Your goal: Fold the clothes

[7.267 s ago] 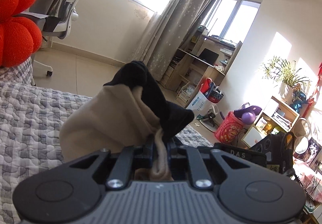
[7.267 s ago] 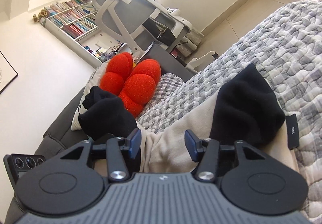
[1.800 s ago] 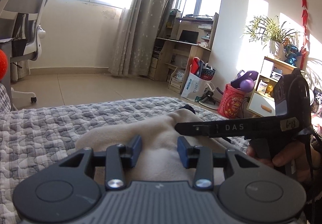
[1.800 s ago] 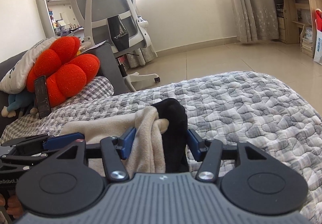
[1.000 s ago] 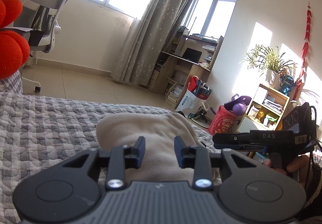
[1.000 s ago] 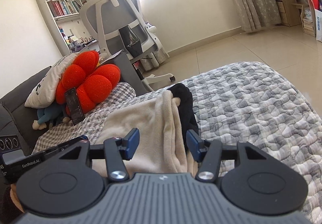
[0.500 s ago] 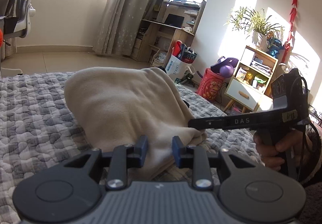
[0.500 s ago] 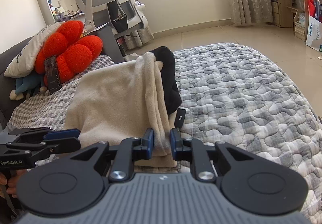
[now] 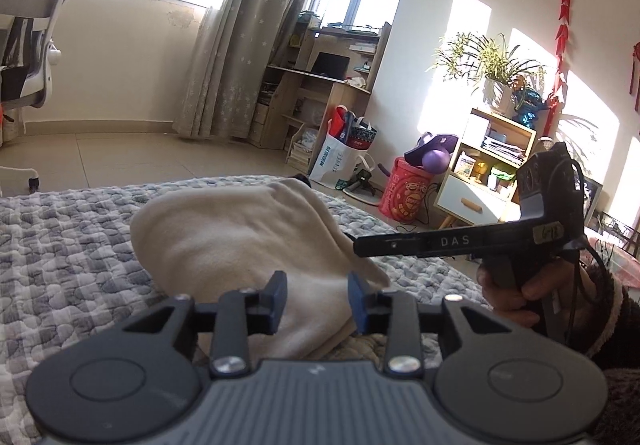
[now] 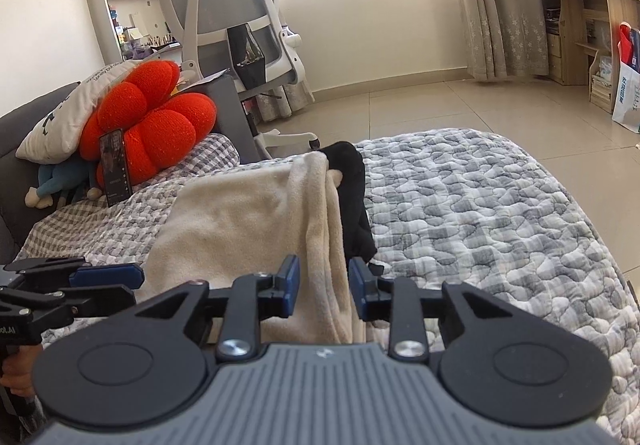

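Observation:
A beige garment (image 9: 240, 241) with a black part (image 10: 352, 181) lies folded on the grey quilted bed (image 10: 480, 213). Its near edge runs between the fingers of my left gripper (image 9: 317, 303), whose jaws are opening and whose pads stand off the cloth. In the right wrist view a doubled beige fold (image 10: 328, 245) hangs between the fingers of my right gripper (image 10: 323, 287), which is also opening and no longer pinches it. A hand (image 9: 520, 297) holds the right gripper (image 9: 360, 247) just right of the garment. The left gripper (image 10: 136, 285) sits at the garment's left edge.
A red flower cushion (image 10: 152, 117), a white pillow (image 10: 60, 117) and a phone (image 10: 114, 165) lie at the bed's head. A white office chair (image 10: 240, 17) stands behind. Across the floor are a desk (image 9: 320, 93), bags (image 9: 344, 153) and a shelf with plants (image 9: 492, 149).
Both grippers have let go of the garment's near edge and their jaws stand wider. The right one was clamped on the beige fold half a second ago. The garment has sunk lower onto the bed.

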`<state>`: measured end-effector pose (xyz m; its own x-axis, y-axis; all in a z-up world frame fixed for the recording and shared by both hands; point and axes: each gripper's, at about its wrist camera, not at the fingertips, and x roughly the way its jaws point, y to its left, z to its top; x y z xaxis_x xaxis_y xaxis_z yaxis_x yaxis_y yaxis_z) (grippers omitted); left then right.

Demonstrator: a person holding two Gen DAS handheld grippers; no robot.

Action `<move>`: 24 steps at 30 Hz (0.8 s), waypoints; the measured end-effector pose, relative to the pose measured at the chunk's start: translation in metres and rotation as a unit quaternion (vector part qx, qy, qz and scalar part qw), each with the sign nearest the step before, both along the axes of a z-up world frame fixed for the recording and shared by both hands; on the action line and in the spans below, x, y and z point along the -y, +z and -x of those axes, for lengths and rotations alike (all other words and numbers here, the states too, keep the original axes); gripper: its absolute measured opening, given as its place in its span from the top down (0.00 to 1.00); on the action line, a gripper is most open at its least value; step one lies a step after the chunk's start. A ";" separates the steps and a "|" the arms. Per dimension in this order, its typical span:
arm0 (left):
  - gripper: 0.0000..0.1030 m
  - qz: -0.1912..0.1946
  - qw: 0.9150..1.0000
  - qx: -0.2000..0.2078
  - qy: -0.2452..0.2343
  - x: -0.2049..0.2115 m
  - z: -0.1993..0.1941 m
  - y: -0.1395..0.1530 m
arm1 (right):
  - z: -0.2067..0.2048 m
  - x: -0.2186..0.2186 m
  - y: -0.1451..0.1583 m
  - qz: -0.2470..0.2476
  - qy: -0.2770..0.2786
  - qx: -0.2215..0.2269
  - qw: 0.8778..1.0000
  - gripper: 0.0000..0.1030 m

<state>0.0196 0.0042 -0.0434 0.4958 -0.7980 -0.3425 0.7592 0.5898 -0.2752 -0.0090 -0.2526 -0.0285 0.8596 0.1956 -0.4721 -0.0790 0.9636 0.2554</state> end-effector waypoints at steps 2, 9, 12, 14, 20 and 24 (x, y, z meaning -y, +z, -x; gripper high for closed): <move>0.65 0.008 1.000 -0.002 0.020 -0.001 -0.009 0.002 | -0.006 -0.004 0.003 0.007 0.000 0.015 1.000 0.61; 0.65 -0.021 0.997 0.030 0.068 0.014 -0.038 0.006 | -0.033 -0.025 0.008 0.047 0.015 0.058 0.997 0.61; 0.65 -0.023 0.997 0.031 0.073 0.018 -0.051 0.007 | -0.049 -0.030 0.009 0.071 0.016 0.076 0.994 0.61; 0.65 -0.024 0.996 0.028 0.078 0.021 -0.060 0.007 | -0.060 -0.031 0.007 0.081 0.014 0.081 0.993 0.61; 0.65 -0.026 0.996 0.024 0.082 0.029 -0.071 -0.001 | -0.081 -0.031 -0.007 0.113 0.005 0.057 0.992 0.61; 0.65 -0.039 0.996 0.032 0.079 0.033 -0.068 -0.011 | -0.087 -0.020 -0.016 0.094 0.009 0.031 0.995 0.59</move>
